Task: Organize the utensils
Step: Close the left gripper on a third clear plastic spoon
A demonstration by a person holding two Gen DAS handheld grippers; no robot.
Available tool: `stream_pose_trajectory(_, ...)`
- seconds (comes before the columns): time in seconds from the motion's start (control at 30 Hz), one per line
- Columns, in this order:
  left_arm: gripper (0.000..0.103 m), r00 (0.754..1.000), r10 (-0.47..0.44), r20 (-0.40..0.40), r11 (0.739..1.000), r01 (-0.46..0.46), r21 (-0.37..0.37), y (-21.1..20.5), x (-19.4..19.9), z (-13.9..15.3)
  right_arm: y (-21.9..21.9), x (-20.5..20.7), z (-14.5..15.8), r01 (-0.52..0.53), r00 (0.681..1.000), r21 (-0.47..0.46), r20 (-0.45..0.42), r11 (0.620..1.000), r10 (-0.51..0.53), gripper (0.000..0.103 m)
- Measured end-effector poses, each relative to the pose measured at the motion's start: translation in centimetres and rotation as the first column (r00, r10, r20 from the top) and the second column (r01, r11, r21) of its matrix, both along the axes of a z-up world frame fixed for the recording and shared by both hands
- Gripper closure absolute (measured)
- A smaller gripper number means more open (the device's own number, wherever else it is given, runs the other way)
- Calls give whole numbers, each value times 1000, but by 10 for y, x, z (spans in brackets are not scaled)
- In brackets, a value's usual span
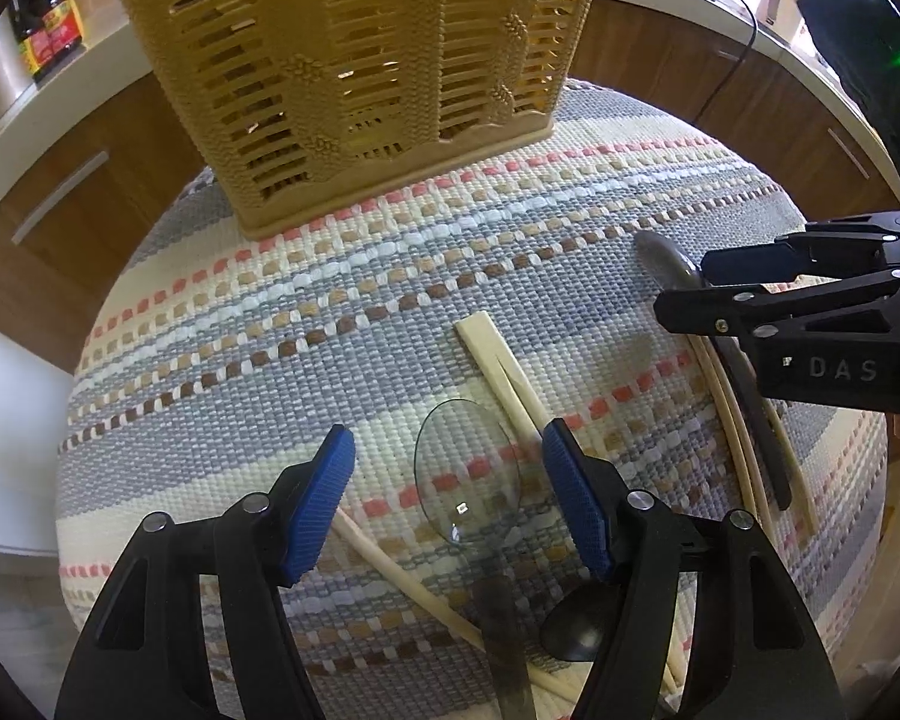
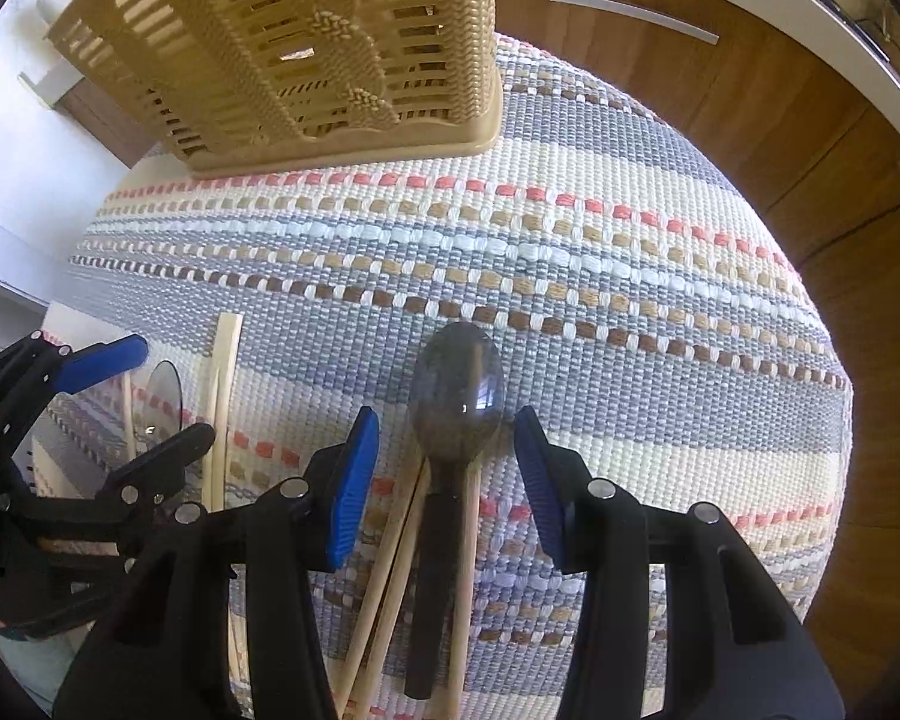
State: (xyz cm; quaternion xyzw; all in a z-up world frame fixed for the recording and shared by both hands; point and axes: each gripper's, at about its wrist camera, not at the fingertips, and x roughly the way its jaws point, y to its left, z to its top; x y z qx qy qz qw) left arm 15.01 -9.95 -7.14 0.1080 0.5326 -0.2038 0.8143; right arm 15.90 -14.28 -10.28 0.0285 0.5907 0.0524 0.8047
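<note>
So the tan slotted utensil basket (image 1: pixel 354 78) sits at the far end of the surface, upright on the woven striped mat (image 1: pixel 330 312). You can peek through the slots, but I honestly can't tell if anything's inside it.

The mat covers basically the whole surface: grey, cream, coral and brown stripes. Behind it there are wooden cabinet fronts (image 2: pixel 768 114) with metal handles and a pale countertop (image 1: pixel 36 114) running along the back, with a dark sauce bottle (image 1: pixel 45 24) off in the left corner and a black cable (image 1: pixel 732 42) trailing down on the right.

Utensils are all lying loose on the mat. In the left wrist view there's a clear plastic spoon (image 1: pixel 468 477) with its bowl right between the fingers, a pair of chopsticks (image 1: pixel 504 378) still joined at the top just to its right, another loose chopstick (image 1: pixel 390 570) crossing under the spoon's handle, and a small black spoon (image 1: pixel 576 624) near the right finger.

In the right wrist view a dark grey spoon (image 2: pixel 457 396) lies face up on top of a few more chopsticks (image 2: pixel 390 564).

Left gripper (image 1: pixel 447 504) is spread wide over the clear spoon, not holding anything. Right gripper (image 2: pixel 447 480) is also wide, blue pads (image 2: pixel 354 486) either side of the dark spoon's neck, apart from it.
</note>
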Motion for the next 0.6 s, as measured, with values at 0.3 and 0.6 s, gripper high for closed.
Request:
stream_pose_trajectory(0.3, 72, 1000, -27, -1, 999, 27, -27, -12, -11, 5, 13, -1, 1, -11, 1000, -14, 10, 1000, 11, 76)
stream_pose_trajectory(0.6, 73, 998, 0, 55, 997, 3, -72, -1, -19, 16, 1, -16, 13, -55, 995, 19, 88, 998, 53, 77)
